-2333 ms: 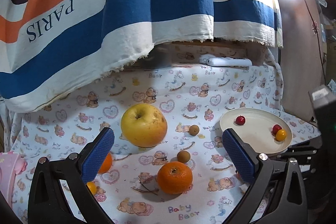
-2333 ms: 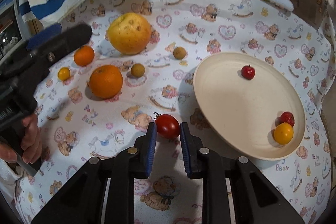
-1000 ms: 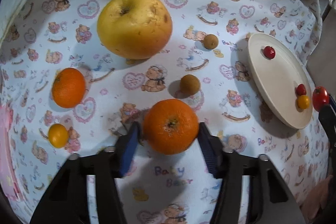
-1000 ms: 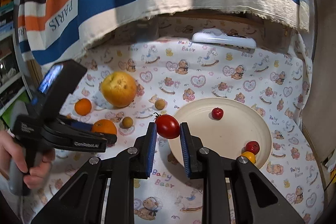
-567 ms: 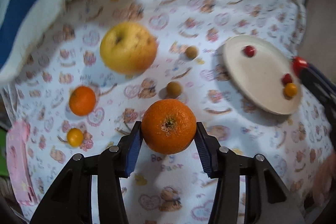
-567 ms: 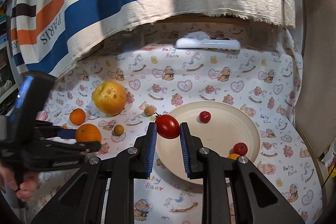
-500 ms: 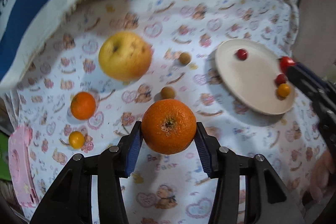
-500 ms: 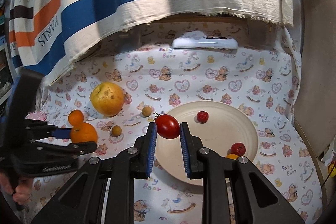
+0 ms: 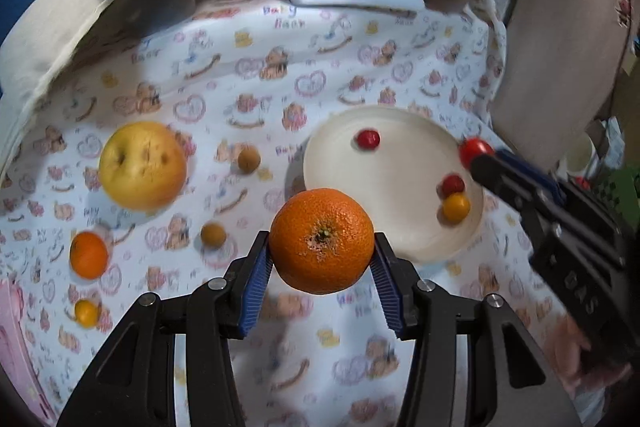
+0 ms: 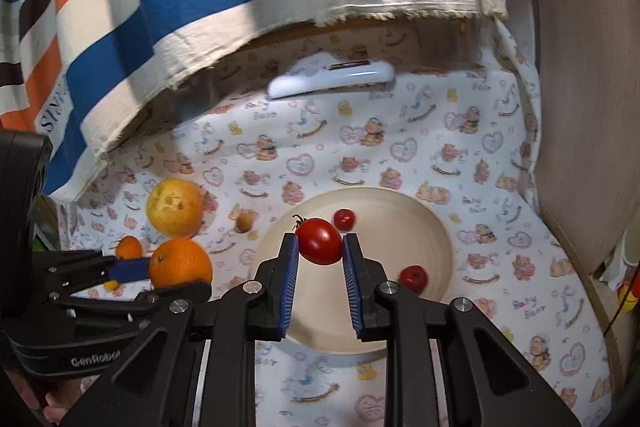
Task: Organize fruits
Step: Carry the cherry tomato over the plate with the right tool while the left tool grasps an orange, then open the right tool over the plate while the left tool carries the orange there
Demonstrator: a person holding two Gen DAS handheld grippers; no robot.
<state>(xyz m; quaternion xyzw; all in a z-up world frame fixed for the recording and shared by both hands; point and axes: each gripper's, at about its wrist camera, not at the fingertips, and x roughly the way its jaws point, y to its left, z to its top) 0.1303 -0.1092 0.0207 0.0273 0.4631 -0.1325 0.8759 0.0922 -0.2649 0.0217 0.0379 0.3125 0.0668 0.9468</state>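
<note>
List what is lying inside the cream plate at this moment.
The cream plate holds a small red fruit near its far rim, plus another red one touching a yellow-orange one. In the right wrist view, the right hand-held gripper hides the yellow-orange one.

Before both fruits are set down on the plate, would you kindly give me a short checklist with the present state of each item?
1. Left gripper clamped on the large orange: ok.
2. Right gripper clamped on the red tomato: ok.
3. Tomato above the round cream plate: ok.
4. Bare space in the plate's middle: ok.
5. Orange above the plate: not ok, short of its rim.
6. Grippers apart from each other: ok.
</note>
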